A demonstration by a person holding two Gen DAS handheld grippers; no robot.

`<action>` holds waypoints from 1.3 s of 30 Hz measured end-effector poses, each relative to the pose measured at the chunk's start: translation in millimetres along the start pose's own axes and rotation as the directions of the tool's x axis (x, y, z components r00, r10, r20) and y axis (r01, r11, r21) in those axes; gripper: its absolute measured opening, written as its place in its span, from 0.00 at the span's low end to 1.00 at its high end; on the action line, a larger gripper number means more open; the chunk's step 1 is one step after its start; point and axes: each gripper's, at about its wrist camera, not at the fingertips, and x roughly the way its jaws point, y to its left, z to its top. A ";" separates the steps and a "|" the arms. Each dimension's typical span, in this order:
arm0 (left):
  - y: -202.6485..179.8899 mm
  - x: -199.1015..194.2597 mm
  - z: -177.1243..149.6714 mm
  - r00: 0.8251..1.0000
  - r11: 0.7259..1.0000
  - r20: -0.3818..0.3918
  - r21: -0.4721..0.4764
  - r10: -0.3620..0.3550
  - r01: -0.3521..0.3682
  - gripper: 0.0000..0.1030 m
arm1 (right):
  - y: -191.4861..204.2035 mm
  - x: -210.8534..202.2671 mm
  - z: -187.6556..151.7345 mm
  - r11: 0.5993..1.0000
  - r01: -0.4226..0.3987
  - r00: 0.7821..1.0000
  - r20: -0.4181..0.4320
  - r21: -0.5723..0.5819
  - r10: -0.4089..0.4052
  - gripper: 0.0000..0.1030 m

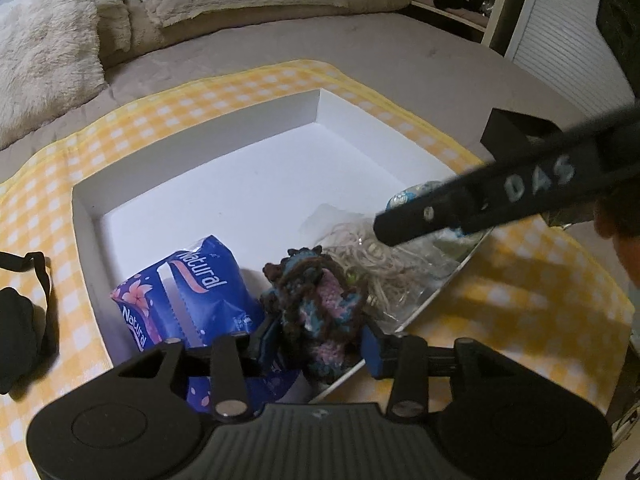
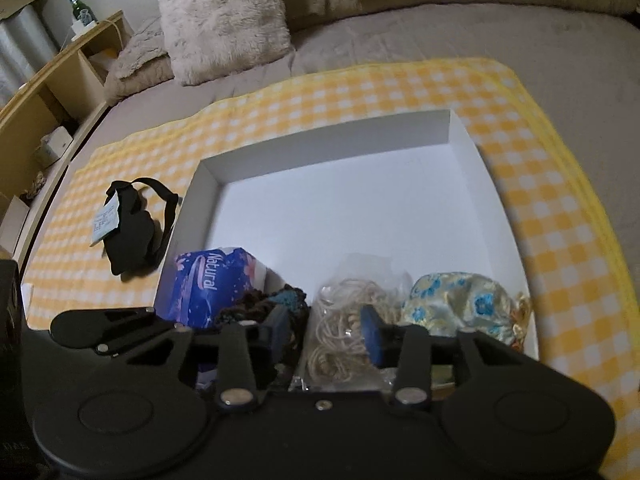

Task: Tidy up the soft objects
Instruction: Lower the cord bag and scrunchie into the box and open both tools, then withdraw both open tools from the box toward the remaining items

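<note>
Blue "Natural" pack [image 1: 188, 304] beside crochet piece [image 1: 316, 308] between parted left tool [image 1: 318, 346] pads.

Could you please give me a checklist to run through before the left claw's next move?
1. Crocheted piece inside the white box, beside the Natural tissue pack: ok.
2. Left claw free of the crocheted piece: cannot tell. Its pads flank the piece closely.
3. Right claw out of the way: not ok. It reaches over the bag of cord right next to the piece.
4. All soft things boxed: not ok. The black eye mask lies on the yellow checked cloth, outside the box.
5. Space left in the box: ok. The far half is bare.
</note>
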 end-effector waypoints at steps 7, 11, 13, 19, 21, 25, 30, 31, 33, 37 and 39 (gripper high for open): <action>-2.3 -14.7 -0.3 1.000 1.000 0.022 -0.013 -0.005 0.005 0.53 | 6.8 23.4 -14.4 0.991 0.094 0.991 -0.082 -0.099 -0.102 0.24; -0.9 -23.1 -1.7 0.999 1.000 0.036 -0.026 -0.010 0.011 0.67 | 7.9 12.0 -12.9 0.993 0.078 0.994 -0.065 -0.087 -0.084 0.26; 0.6 -27.8 -2.8 0.999 0.999 0.047 -0.039 0.004 -0.002 0.69 | 9.1 2.7 -12.6 0.994 0.072 0.996 -0.039 -0.087 -0.075 0.27; 9.2 -43.5 -7.5 0.998 0.996 0.063 -0.092 0.010 -0.004 0.79 | 12.7 -25.1 -14.2 0.993 0.067 0.998 0.027 -0.101 -0.064 0.37; 10.8 -49.9 -9.1 0.997 0.995 0.072 -0.101 0.013 -0.006 0.82 | 13.8 -34.9 -16.0 0.992 0.076 0.996 0.051 -0.100 -0.072 0.45; 14.4 -61.9 -12.8 0.996 0.993 0.087 -0.119 0.022 -0.011 0.88 | 17.0 -48.1 -20.2 0.989 0.102 0.992 0.082 -0.106 -0.094 0.58; 20.4 -75.0 -18.3 0.995 0.989 0.097 -0.149 0.039 -0.024 0.96 | 19.7 -57.3 -27.8 0.985 0.135 0.986 0.115 -0.110 -0.122 0.80; 21.5 -77.6 -19.4 0.994 0.988 0.100 -0.154 0.043 -0.028 0.98 | 19.6 -58.3 -29.4 0.984 0.141 0.985 0.118 -0.107 -0.128 0.82; 23.1 -82.7 -21.5 0.993 0.985 0.107 -0.168 0.051 -0.032 1.00 | 18.4 -59.9 -32.4 0.984 0.148 0.983 0.121 -0.103 -0.136 0.93; 28.4 -92.1 -26.1 0.991 0.980 0.119 -0.194 0.063 -0.039 1.00 | 20.4 -63.0 -38.5 0.978 0.173 0.977 0.146 -0.114 -0.156 1.00; 31.1 -95.6 -28.8 0.991 0.978 0.118 -0.207 0.068 -0.043 1.00 | 22.4 -64.4 -41.2 0.976 0.179 0.975 0.152 -0.124 -0.159 1.00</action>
